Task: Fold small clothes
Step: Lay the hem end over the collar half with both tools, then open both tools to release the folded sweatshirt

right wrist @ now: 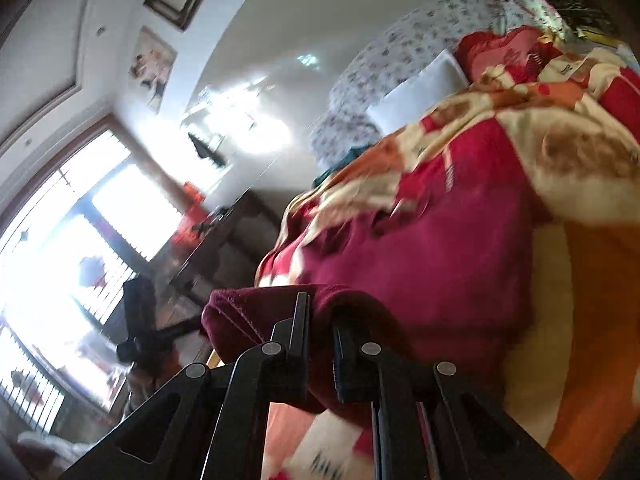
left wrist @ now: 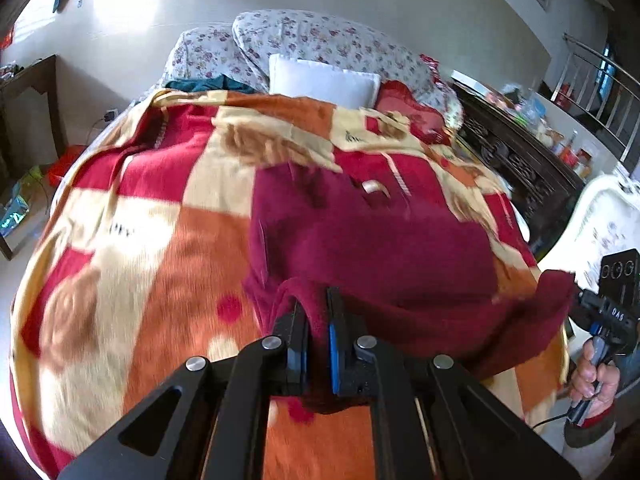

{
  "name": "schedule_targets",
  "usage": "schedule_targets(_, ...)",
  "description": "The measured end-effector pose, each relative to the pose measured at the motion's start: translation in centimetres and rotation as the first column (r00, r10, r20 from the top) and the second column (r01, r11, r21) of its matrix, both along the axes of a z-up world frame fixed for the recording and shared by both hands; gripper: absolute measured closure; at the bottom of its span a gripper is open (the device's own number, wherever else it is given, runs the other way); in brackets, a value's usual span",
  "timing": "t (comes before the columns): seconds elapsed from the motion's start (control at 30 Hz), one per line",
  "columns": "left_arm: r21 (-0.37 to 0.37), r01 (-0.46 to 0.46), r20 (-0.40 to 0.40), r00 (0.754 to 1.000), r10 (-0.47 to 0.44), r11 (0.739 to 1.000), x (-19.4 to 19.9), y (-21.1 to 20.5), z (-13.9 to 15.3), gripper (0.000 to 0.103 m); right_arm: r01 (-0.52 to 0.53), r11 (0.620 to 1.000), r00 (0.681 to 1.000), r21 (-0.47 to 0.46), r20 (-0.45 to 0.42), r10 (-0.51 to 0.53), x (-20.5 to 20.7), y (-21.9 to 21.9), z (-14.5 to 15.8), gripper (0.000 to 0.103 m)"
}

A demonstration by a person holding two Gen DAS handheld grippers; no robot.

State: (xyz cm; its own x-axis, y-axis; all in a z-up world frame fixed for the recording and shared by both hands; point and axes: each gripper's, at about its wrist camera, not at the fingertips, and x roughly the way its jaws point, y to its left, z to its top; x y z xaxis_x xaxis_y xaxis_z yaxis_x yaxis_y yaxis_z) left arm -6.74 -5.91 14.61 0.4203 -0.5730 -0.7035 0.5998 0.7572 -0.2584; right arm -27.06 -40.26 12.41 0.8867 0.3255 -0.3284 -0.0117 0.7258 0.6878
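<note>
Left tongs (left wrist: 318, 320) pinching near hem of maroon fleece garment (left wrist: 372, 240); right tongs (right wrist: 320, 320) clamped on opposite stitched corner, hand (left wrist: 594, 376) visible on grip. Garment half-raised off bed, far part resting on checked plush blanket (left wrist: 120, 240). Judgement: fold just starting, nothing folded yet. Fleece thick, soft, limp; blanket fuzzy.

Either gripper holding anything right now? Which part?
Both hold the maroon garment. Left gripper is shut on a fold along its near edge; right gripper is shut on its near edge at the other end.
</note>
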Motion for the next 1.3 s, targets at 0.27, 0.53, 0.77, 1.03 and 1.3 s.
schedule_targets(0.27,0.051,-0.075,0.006,0.997,0.075,0.996,8.6,-6.6,-1.0,0.096,0.16,0.987,0.98,-0.029,-0.119,-0.162,8.5,-7.1,-2.5,0.094)
schedule_targets(0.53,0.039,-0.102,-0.138,0.985,0.106,0.994,15.1,-9.1,-4.4,0.089,0.218,0.971,0.954,0.097,-0.231,-0.191,12.7,-11.7,-6.8,0.091)
schedule_targets(0.77,-0.025,-0.071,-0.193,0.979,0.064,0.997,15.8,-7.5,-3.5,0.063,0.256,0.961,0.956,0.101,-0.176,-0.236,10.0,-11.9,-4.7,0.056)
schedule_targets(1.03,-0.032,-0.099,-0.009,0.995,0.098,0.995,13.6,-7.0,-0.4,0.023,0.209,0.975,0.968,-0.08,-0.128,-0.218,8.6,-8.4,-1.5,0.039)
schedule_targets(1.3,0.149,-0.096,0.05,0.995,0.089,0.984,13.2,-11.8,-5.2,0.023,0.128,0.948,0.944,-0.291,-0.259,-0.207,14.6,-4.7,-4.1,0.051)
